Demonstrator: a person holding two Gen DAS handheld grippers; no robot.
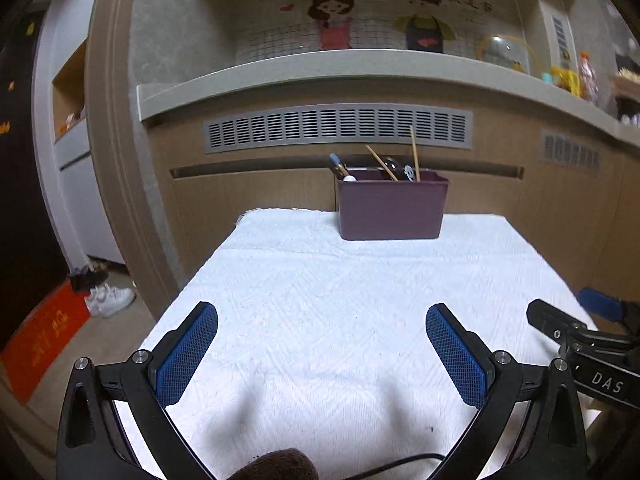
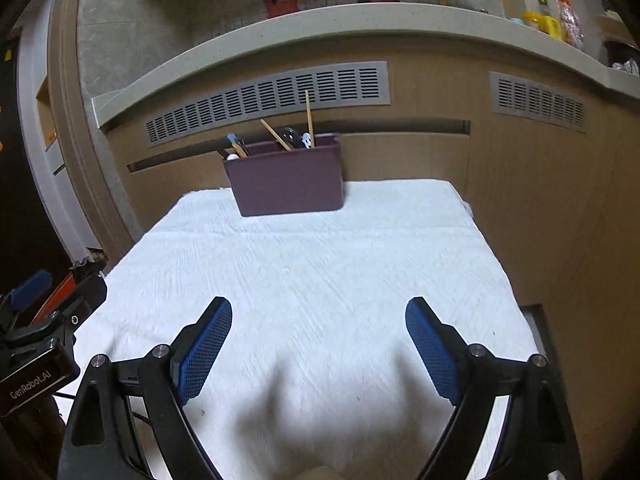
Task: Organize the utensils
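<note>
A purple utensil holder (image 1: 391, 208) stands at the far edge of the white cloth-covered table (image 1: 320, 300). It also shows in the right wrist view (image 2: 288, 182). Chopsticks (image 1: 414, 154), a blue-handled utensil (image 1: 336, 162) and other utensils stick out of it. The chopsticks (image 2: 308, 118) also show in the right wrist view. My left gripper (image 1: 322, 322) is open and empty above the near part of the cloth. My right gripper (image 2: 319, 316) is open and empty too, and shows at the right edge of the left wrist view (image 1: 576, 320).
A wooden counter front with grey vent grilles (image 1: 338, 128) rises right behind the table. A grey countertop ledge (image 1: 320, 68) runs above it. Shoes (image 1: 110, 300) and a red mat (image 1: 44, 340) lie on the floor at the left. A cable (image 1: 400, 464) lies at the table's near edge.
</note>
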